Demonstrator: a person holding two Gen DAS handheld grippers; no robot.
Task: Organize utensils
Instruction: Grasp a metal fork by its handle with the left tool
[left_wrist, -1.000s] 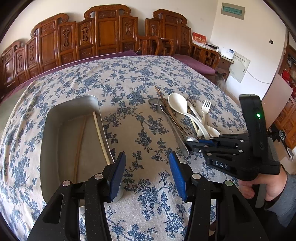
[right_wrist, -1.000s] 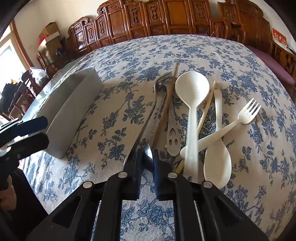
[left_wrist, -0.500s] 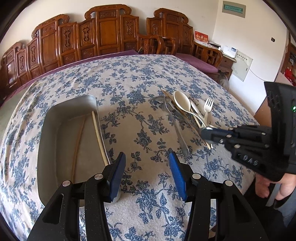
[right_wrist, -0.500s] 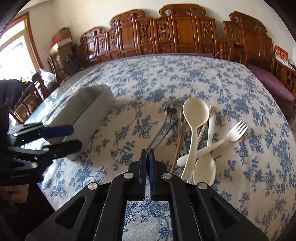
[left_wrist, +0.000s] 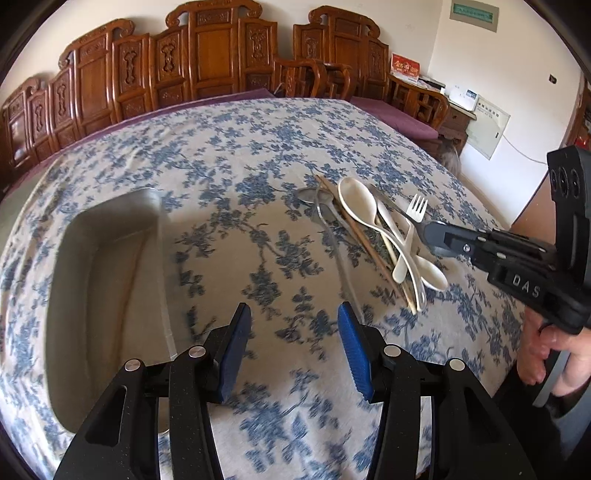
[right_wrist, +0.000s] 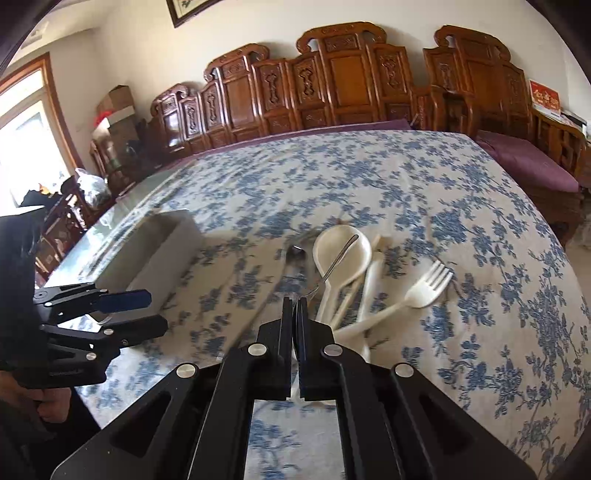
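Note:
A pile of utensils lies on the flowered tablecloth: a big white spoon (left_wrist: 356, 201), a white fork (left_wrist: 416, 209), wooden chopsticks (left_wrist: 364, 236) and metal pieces (left_wrist: 319, 208). My right gripper (right_wrist: 294, 302) is shut on a thin metal spoon (right_wrist: 338, 260) and holds it raised above the pile; it also shows in the left wrist view (left_wrist: 430, 232). My left gripper (left_wrist: 291, 343) is open and empty, low over the cloth beside the metal tray (left_wrist: 66, 258). The tray also shows in the right wrist view (right_wrist: 162, 240).
Carved wooden chairs (left_wrist: 207, 62) line the far side of the table. A purple bench (right_wrist: 524, 158) stands at the right edge. The tablecloth (left_wrist: 229, 177) lies bare between tray and pile.
My right gripper closed on the metal spoon and lifted it up from the pile. The left gripper stayed open near the tray, shifting slightly.

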